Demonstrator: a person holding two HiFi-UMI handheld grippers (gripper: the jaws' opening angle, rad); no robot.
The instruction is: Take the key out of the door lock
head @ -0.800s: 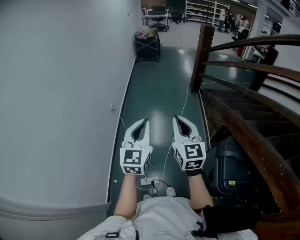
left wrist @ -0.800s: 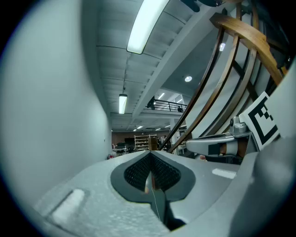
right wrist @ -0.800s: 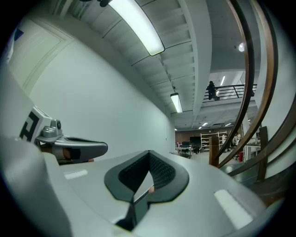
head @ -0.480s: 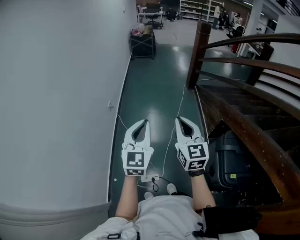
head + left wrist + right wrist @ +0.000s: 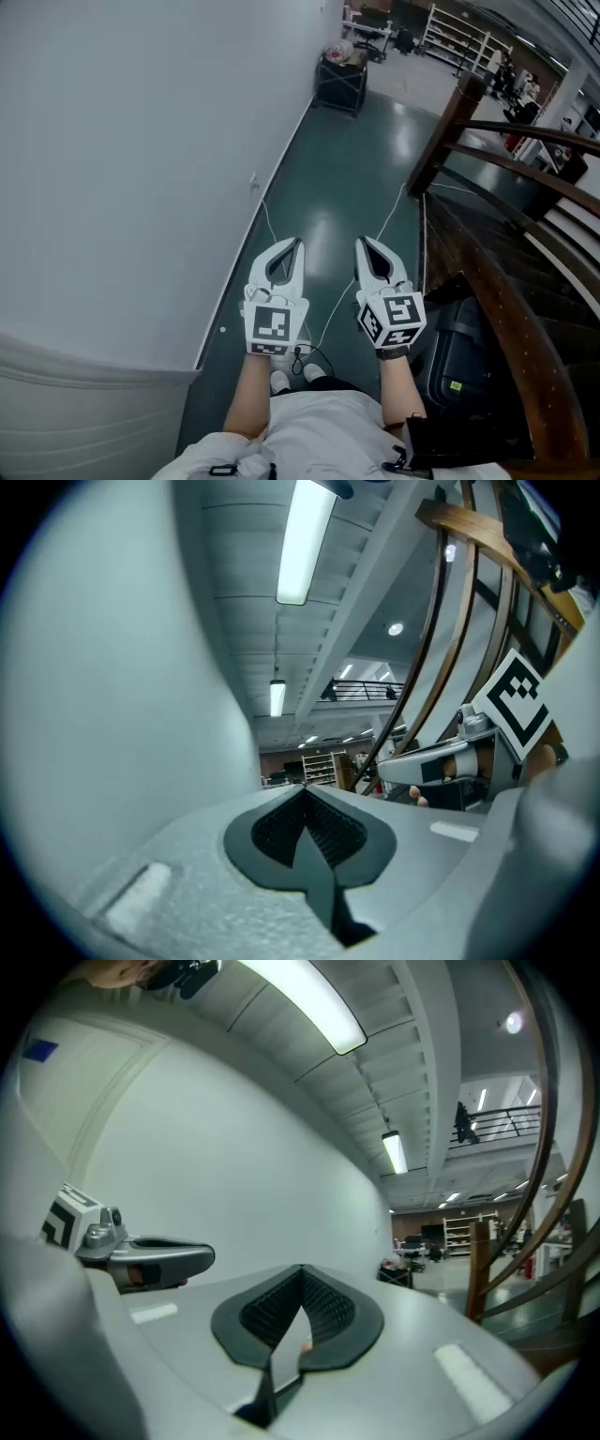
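No key or door lock shows in any view. In the head view my left gripper [image 5: 297,244] and right gripper [image 5: 363,242] are held side by side at waist height over a dark green floor [image 5: 328,202], both pointing forward. Each has its jaws shut with nothing between them. In the left gripper view the left gripper [image 5: 305,790] points along a plain white wall [image 5: 112,686], with the right gripper [image 5: 436,766] beside it. The right gripper view has the closed right gripper [image 5: 302,1269] and, at its left, the left gripper [image 5: 150,1258].
A white wall [image 5: 141,159] runs along the left. On the right, a dark wooden stair railing [image 5: 497,272] with its post [image 5: 448,127]. A black case [image 5: 464,352] stands by my right leg. White cables [image 5: 267,220] lie on the floor. A dark cart [image 5: 339,80] stands down the corridor.
The head view has swung left, so the wall fills more of the picture and the cart and railing sit further right. Both grippers keep their place, side by side and shut.
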